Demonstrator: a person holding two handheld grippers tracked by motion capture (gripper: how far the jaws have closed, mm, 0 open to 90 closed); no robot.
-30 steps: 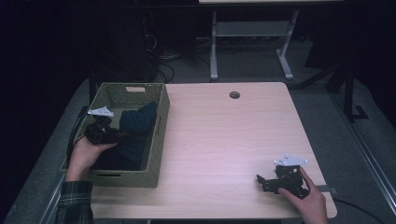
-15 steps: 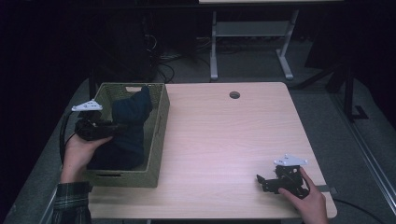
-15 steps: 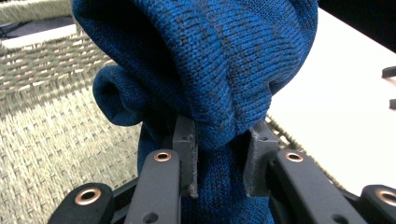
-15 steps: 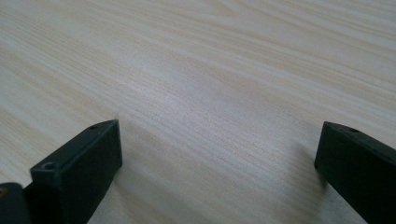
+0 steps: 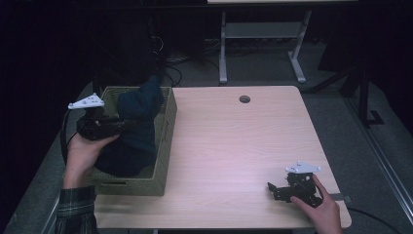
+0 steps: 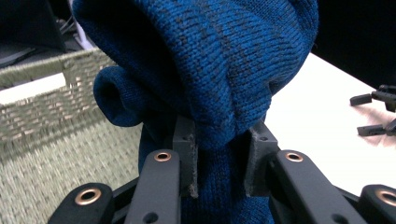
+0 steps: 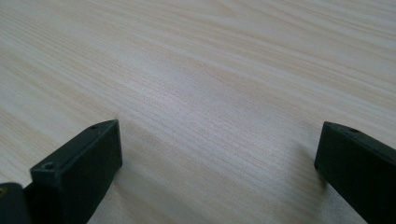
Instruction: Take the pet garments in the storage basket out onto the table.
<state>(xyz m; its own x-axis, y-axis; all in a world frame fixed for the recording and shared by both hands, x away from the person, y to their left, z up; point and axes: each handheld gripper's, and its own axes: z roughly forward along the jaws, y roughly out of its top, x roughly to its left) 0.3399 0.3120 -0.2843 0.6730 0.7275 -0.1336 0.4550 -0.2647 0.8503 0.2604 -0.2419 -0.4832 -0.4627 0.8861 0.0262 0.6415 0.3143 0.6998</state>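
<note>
Since a second ago the left gripper [image 5: 122,127] has risen, its jaws clamped on a fold of the blue knit garment [image 5: 139,122] now half out of the woven basket [image 5: 165,141], whose rim could snag the trailing cloth, while the right gripper [image 5: 275,190] rests open-jawed on the table [image 5: 234,146].

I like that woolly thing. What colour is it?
The knitted garment is deep blue with darker flecks. The left gripper view shows it best, pinched in the left tongs.
</note>
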